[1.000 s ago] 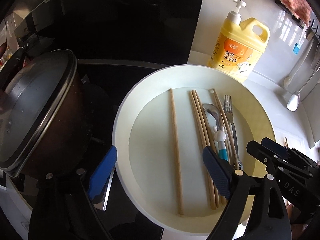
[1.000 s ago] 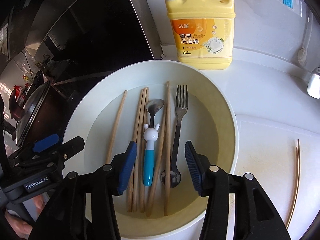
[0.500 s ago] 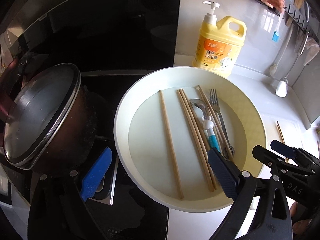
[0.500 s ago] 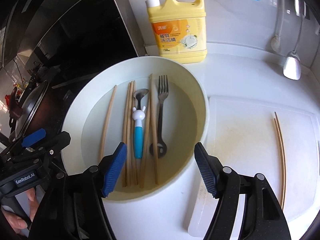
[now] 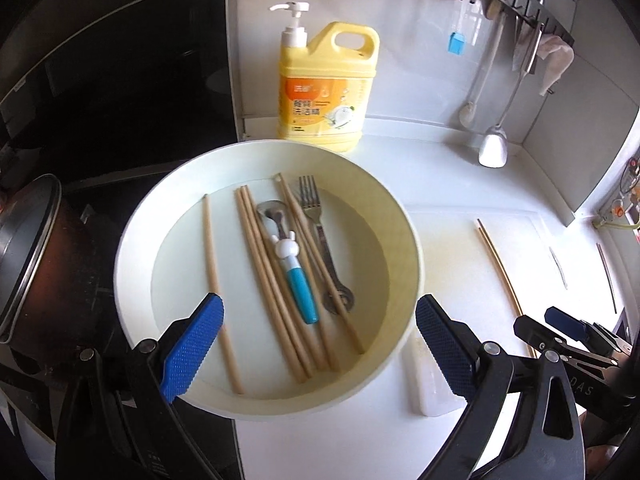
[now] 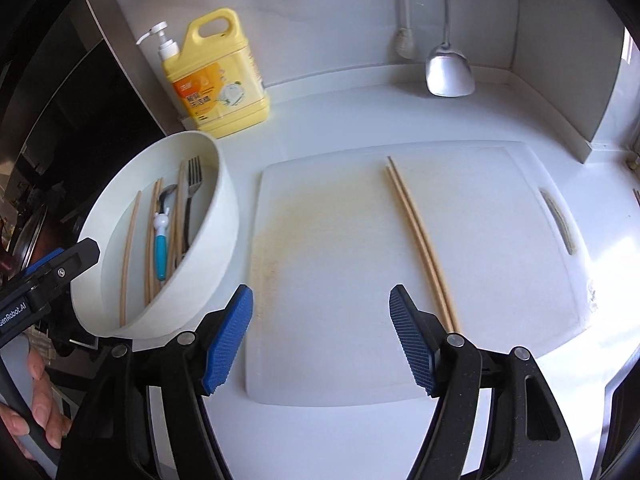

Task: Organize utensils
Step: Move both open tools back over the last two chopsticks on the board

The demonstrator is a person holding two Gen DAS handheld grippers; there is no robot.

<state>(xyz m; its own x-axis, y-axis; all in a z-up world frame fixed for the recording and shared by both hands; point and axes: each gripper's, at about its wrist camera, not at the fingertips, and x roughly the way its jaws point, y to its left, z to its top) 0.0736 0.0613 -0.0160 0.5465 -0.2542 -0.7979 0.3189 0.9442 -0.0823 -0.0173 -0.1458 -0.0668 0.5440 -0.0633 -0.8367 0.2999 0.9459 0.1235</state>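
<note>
The left gripper [image 5: 320, 344] hung over the near side of the white bowl [image 5: 412, 264], its fingers wide apart and holding nothing. In the bowl lay loose chopsticks [image 5: 256, 248], a fork [image 5: 316, 220] and a spoon with a blue handle [image 5: 298, 280]. The right gripper [image 6: 320, 332] hung over the white cutting board [image 6: 328, 240], where a pair of chopsticks [image 6: 416, 236] lay just beside its right finger; its jaws had just been opening, with nothing between them.

White bowl [image 5: 404, 236]; tan chopsticks [image 5: 264, 264]; spoon [image 5: 296, 276] w/ teal handle; yellow soap jug [image 5: 324, 92]; blue ribbed pads [image 6: 228, 340]; white board [image 6: 340, 272].
</note>
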